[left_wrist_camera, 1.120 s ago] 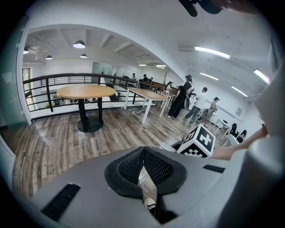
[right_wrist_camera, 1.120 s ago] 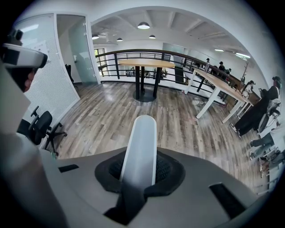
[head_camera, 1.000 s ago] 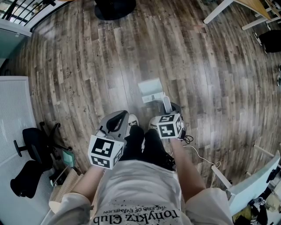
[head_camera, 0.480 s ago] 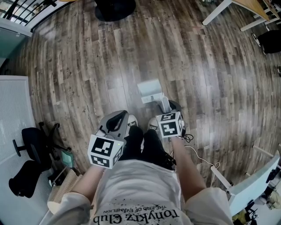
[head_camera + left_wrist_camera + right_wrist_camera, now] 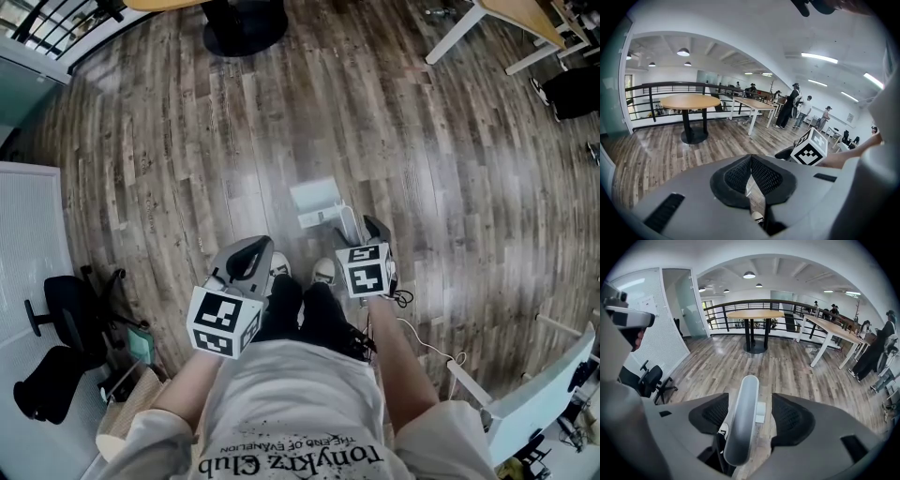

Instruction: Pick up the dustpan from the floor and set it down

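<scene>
Though well apart, dustpan (image 5: 316,202) and chair (image 5: 67,305).

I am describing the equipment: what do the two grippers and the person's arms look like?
Both the left gripper and the right gripper have smooth grey shells and black mesh-textured pads. Each carries a white cube with black square markers. A thin cable leaves the right one. The person wears short light sleeves.
</scene>
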